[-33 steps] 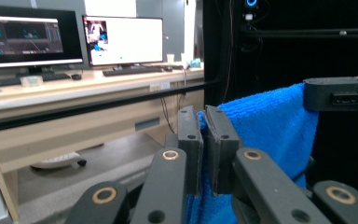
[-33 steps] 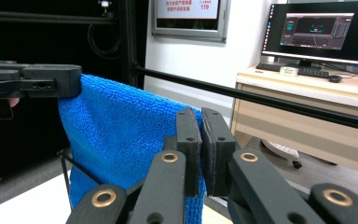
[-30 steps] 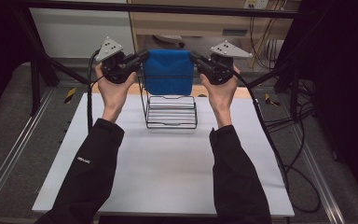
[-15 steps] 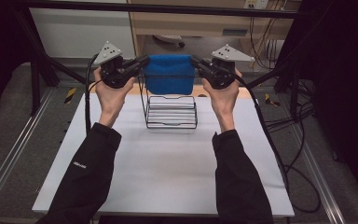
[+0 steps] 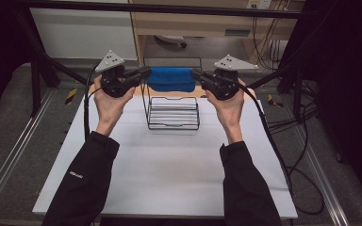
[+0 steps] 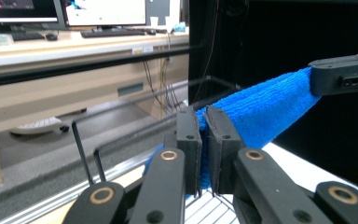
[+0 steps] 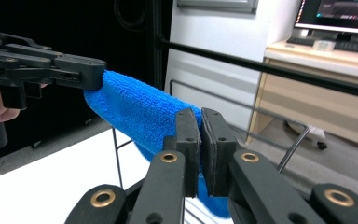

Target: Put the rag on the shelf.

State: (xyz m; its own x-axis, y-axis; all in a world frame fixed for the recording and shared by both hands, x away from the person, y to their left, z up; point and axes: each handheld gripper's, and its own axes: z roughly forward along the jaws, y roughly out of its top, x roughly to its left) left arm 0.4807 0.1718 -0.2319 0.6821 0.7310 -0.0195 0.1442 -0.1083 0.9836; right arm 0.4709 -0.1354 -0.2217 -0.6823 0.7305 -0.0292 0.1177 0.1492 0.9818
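A blue towel [image 5: 171, 78] hangs stretched between the two grippers, above the far side of a black wire rack [image 5: 173, 112] on the white table [image 5: 169, 169]. My left gripper [image 5: 147, 71] is shut on the towel's left end, my right gripper [image 5: 194, 73] on its right end. In the left gripper view the jaws pinch the blue towel [image 6: 261, 109] at the left gripper [image 6: 204, 122], with the other gripper [image 6: 342, 74] clamping the far end. The right gripper view shows the same: the right gripper [image 7: 200, 123] pinches the towel [image 7: 140, 109], and the other gripper [image 7: 51, 65] holds its far end.
The rack's upright wires [image 6: 86, 149] rise just under the towel. Behind the table stand a desk [image 5: 202, 23] with cables [image 5: 264, 42] and a black frame bar [image 5: 169, 9]. Aluminium rails [image 5: 9, 160] run along both table sides.
Both grippers have carried the towel away from the person, towards the rack's far side. In the high view it now looks like a flatter band rather than a hanging sheet.
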